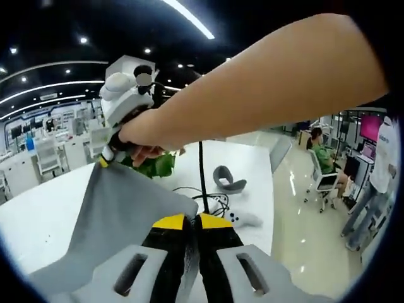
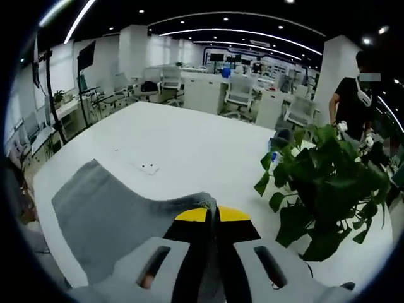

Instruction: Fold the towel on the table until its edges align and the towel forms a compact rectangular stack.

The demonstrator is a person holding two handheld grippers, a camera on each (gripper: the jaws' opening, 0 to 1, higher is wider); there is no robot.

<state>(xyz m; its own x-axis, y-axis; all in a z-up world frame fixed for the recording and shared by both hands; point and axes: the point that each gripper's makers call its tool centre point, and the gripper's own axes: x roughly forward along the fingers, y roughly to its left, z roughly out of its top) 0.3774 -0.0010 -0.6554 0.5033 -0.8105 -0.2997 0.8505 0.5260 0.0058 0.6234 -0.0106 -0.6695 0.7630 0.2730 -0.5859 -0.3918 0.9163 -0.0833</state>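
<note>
- Yellow-tipped jaws of the left gripper (image 1: pixel 194 222) rise from the bottom of the left gripper view, pressed together with the edge of the grey towel (image 1: pixel 120 214) clamped between them.
- From there the towel stretches up and to the left as a taut sheet, lifted off the white tabletop (image 1: pixel 38 214).
- Its far corner is held by the right gripper (image 1: pixel 107 158), which comes into the left gripper view at upper left, a white body with a yellow tip showing at the cloth.
- A person's hand (image 1: pixel 146 134) wraps around that gripper, and the bare forearm runs across the top of the view toward the right.
- In the right gripper view, the right gripper (image 2: pixel 213 216) has its jaws closed on a bunched corner of the towel (image 2: pixel 113 214).
- The rest of the cloth hangs down and away to the left, over the near edge of the tabletop (image 2: pixel 189 145).
- A leafy green potted plant (image 2: pixel 328 189) stands on the tabletop to the right of those jaws.
- In the left gripper view the plant (image 1: pixel 154 165) shows just behind the hand.
- Black cables (image 1: pixel 211 201) and a grey headset-like item (image 1: pixel 228 180) lie on the tabletop beyond the left jaws.
- Behind is an open office with desks and chairs; a seated person (image 1: pixel 325 161) is at right in the left gripper view, and a standing person (image 2: pixel 353 95) in black at right in the right gripper view.
</note>
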